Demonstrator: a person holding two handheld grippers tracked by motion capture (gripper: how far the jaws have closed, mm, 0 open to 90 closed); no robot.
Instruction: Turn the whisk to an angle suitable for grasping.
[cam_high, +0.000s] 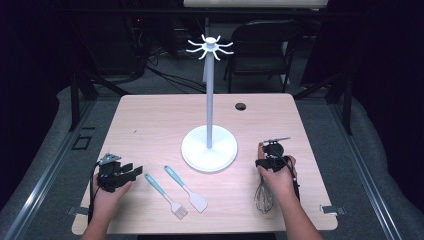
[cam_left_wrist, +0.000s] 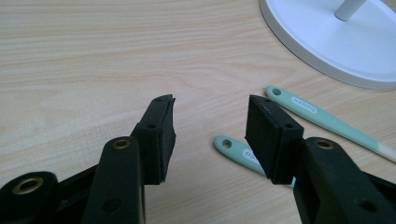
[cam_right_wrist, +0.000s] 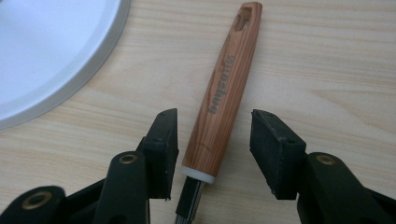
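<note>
A whisk lies on the wooden table at the right, its wire head (cam_high: 263, 197) toward me. Its wood-grain handle (cam_right_wrist: 226, 88) runs away between the jaws of my right gripper (cam_high: 272, 148) (cam_right_wrist: 214, 126). That gripper is open, and neither pad touches the handle. My left gripper (cam_high: 131, 170) (cam_left_wrist: 210, 119) rests open at the front left with nothing between its jaws. Just past it lie a teal-handled brush (cam_high: 165, 196) (cam_left_wrist: 236, 151) and a teal-handled spatula (cam_high: 185, 189) (cam_left_wrist: 322, 119). A white hook stand (cam_high: 209, 105) rises from a round base (cam_high: 209, 149) (cam_left_wrist: 341, 44) (cam_right_wrist: 51, 51) at the table's middle.
The stand's hooks (cam_high: 210, 46) spread out high above the table. A cable hole (cam_high: 240, 106) sits near the far edge. A dark chair (cam_high: 265, 47) stands behind the table. Bare tabletop lies to the left of the base.
</note>
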